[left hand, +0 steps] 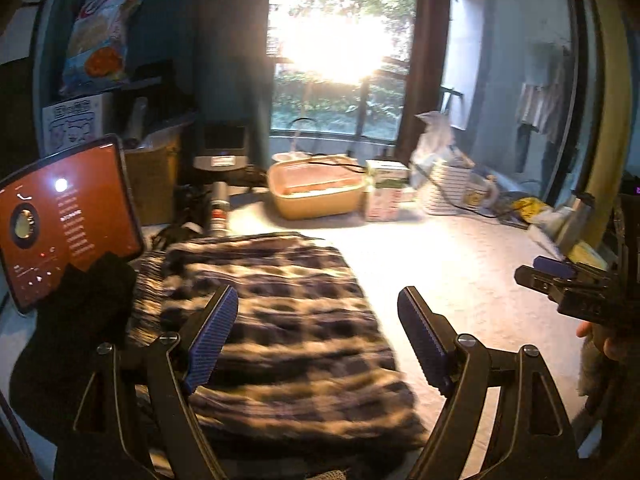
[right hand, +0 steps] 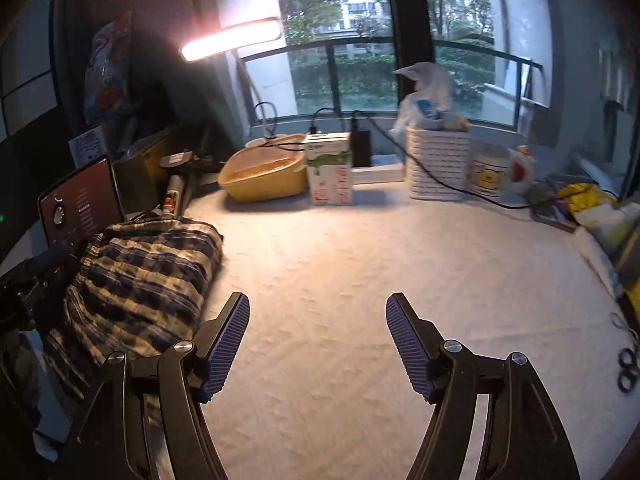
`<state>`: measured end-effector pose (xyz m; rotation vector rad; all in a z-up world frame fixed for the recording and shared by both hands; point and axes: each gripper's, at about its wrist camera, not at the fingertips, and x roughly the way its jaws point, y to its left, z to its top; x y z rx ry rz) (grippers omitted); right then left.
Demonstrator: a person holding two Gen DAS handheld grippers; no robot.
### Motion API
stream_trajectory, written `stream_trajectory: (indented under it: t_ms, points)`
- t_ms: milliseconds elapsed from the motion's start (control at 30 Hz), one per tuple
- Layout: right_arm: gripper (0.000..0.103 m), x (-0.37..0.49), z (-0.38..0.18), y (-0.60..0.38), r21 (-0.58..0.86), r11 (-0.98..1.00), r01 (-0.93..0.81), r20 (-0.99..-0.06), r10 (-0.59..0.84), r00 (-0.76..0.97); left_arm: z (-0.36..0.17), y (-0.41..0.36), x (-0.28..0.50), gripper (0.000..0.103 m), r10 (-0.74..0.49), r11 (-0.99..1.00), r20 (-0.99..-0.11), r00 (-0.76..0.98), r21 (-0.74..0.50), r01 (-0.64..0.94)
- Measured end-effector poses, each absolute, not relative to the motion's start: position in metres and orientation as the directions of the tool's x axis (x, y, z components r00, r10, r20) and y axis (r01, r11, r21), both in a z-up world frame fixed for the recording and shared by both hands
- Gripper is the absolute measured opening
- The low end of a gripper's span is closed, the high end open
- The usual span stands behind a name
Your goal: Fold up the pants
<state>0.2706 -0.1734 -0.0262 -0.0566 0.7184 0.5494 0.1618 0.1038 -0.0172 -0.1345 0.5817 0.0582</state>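
Observation:
The plaid navy-and-cream pants (left hand: 280,328) lie folded in a compact bundle on the white table cover (left hand: 460,280), at the table's left side. They also show in the right wrist view (right hand: 144,280) at the left. My left gripper (left hand: 318,316) is open and empty, hovering just above the bundle. My right gripper (right hand: 318,320) is open and empty over bare cover, to the right of the pants. The right gripper also shows in the left wrist view (left hand: 568,284) at the far right.
A tablet (left hand: 60,216) with a lit screen stands left of the pants. At the back are a yellow tub (right hand: 264,174), a carton (right hand: 330,168), a white ribbed bin (right hand: 438,164), a mug (right hand: 490,172) and cables. A lit lamp (right hand: 230,40) hangs over the table. Scissors (right hand: 628,360) lie far right.

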Motion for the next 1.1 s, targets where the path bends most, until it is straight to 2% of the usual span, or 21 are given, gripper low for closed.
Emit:
stream_trajectory:
  t_ms: [233, 467, 633, 800, 867, 933, 1100]
  points:
    - [0.074, 0.240, -0.018, -0.208, 0.110, 0.884, -0.455, -0.616, 0.420, 0.666, -0.014, 0.074, 0.145, 0.082, -0.025, 0.993, -0.537, 0.843, -0.109, -0.040]
    - [0.075, 0.209, -0.004, -0.229, 0.080, 0.897, -0.435, -0.586, 0.395, 0.708, -0.003, 0.056, 0.118, 0.082, -0.044, 0.993, -0.480, 0.876, -0.117, -0.015]
    - [0.081, 0.186, 0.011, -0.239, 0.059, 0.902, -0.428, -0.553, 0.387, 0.738, 0.011, 0.047, 0.103, 0.082, -0.043, 0.994, -0.442, 0.896, -0.107, -0.005]
    - [0.083, 0.161, 0.026, -0.247, 0.046, 0.909, -0.415, -0.514, 0.377, 0.771, 0.025, 0.039, 0.089, 0.083, -0.002, 0.997, -0.396, 0.918, -0.069, -0.027]
    - [0.083, 0.151, 0.030, -0.251, 0.042, 0.912, -0.408, -0.501, 0.373, 0.781, 0.031, 0.034, 0.081, 0.086, -0.003, 0.998, -0.367, 0.930, -0.056, -0.019]
    - [0.084, 0.143, 0.034, -0.254, 0.044, 0.912, -0.408, -0.490, 0.375, 0.787, 0.034, 0.031, 0.074, 0.098, 0.001, 0.999, -0.343, 0.939, -0.047, -0.019]
    - [0.088, 0.126, 0.044, -0.259, 0.055, 0.906, -0.420, -0.459, 0.397, 0.795, 0.043, 0.027, 0.060, 0.101, 0.013, 0.999, -0.290, 0.957, -0.047, -0.028]
